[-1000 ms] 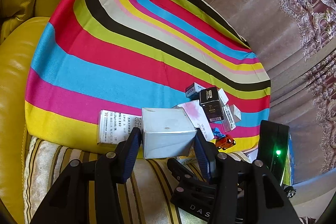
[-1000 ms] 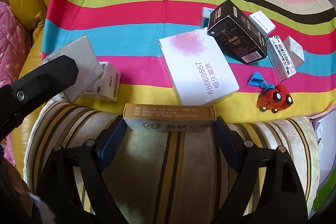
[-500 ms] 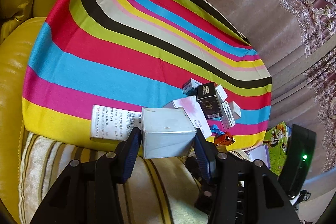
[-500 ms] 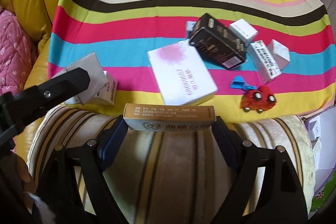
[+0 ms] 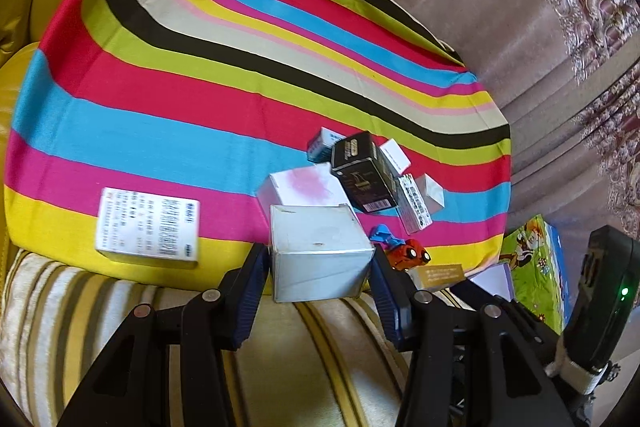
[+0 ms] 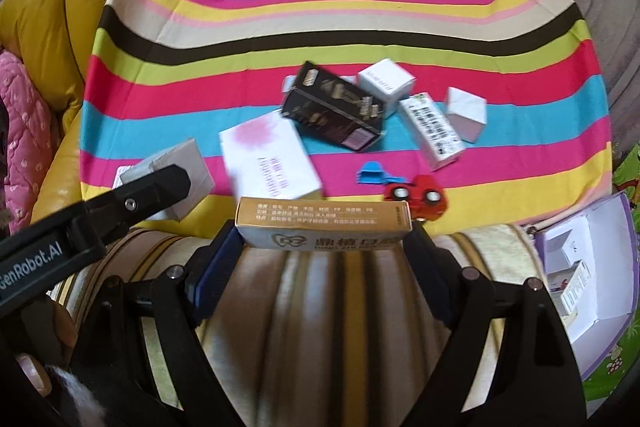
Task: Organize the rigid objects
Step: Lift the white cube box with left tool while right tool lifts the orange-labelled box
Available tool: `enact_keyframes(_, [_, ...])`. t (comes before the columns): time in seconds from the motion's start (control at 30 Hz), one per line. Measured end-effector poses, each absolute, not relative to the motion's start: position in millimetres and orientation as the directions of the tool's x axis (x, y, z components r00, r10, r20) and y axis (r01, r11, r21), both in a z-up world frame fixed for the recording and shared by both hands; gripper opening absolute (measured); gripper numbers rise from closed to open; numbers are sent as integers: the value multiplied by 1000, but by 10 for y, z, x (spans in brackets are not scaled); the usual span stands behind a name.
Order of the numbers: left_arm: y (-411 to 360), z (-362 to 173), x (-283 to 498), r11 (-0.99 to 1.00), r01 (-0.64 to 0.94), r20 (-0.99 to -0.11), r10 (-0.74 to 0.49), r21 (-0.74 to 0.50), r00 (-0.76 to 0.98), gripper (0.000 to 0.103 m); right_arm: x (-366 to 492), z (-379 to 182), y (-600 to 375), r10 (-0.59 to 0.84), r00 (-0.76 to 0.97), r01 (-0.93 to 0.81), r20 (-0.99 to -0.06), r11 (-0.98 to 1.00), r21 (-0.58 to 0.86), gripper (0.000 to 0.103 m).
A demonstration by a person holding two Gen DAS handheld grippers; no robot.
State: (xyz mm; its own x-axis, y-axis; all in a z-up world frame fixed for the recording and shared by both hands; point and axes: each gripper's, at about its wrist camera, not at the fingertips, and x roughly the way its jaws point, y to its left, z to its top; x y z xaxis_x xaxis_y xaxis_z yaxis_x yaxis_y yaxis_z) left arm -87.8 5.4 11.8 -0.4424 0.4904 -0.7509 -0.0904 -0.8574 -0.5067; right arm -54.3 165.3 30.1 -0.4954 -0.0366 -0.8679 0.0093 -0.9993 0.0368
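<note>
Striped cloth [image 5: 168, 115] is mostly bare beyond the left gripper [image 5: 320, 267], which is clamped on a silver box [image 5: 316, 251] at the near edge. A tan box [image 6: 324, 227] is pinched lengthwise in the right gripper [image 6: 324, 247], clutter just ahead.

Silver box [image 5: 320, 251] held aloft; gold box [image 6: 323, 225] likewise; remaining boxes [image 6: 384, 107] clustered on striped cloth [image 6: 280, 11].
</note>
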Motion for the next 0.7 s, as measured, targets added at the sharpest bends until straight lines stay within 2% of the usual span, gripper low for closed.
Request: enact_keyframes(0.7, [593,169,-760,-865,-151,-750,492,-479,-441,51,-430,381,2462,-31,-534,-107,-845,-989,104,84])
